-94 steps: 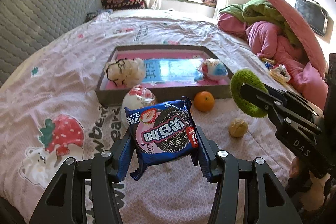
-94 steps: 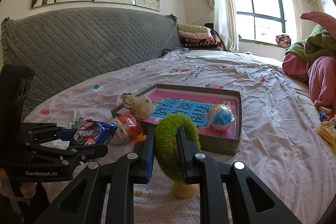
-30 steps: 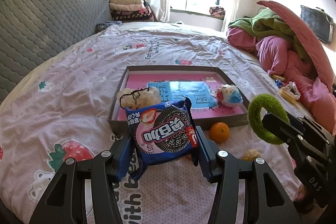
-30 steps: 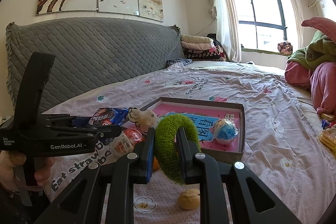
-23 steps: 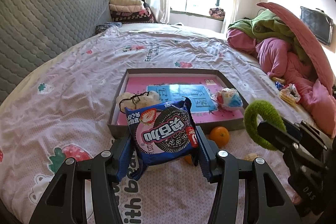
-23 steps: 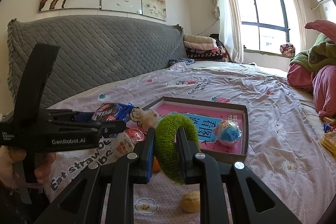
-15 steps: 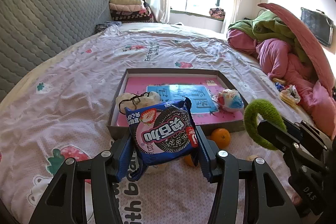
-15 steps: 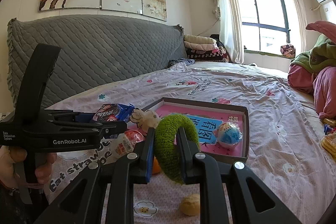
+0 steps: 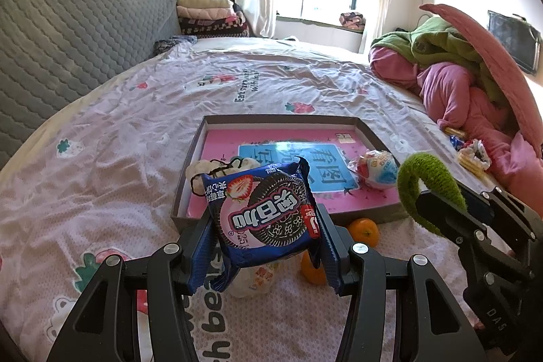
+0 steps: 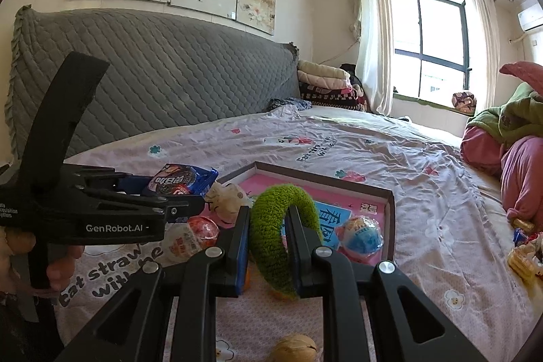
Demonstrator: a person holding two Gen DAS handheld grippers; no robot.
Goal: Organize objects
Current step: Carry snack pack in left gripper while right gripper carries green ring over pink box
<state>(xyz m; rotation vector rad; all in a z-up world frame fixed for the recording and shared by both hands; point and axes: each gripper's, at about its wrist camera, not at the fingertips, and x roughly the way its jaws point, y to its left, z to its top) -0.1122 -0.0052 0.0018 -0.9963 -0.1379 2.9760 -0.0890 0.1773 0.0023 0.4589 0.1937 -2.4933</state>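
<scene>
Cookie packet upright, print upside-down — green ring edge-on, upright

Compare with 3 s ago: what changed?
Both grippers rose and pulled back from the shallow cardboard tray. Left gripper still clamps the blue cookie packet; right gripper still clamps the fuzzy green ring. Nothing released; tray contents unmoved.
</scene>
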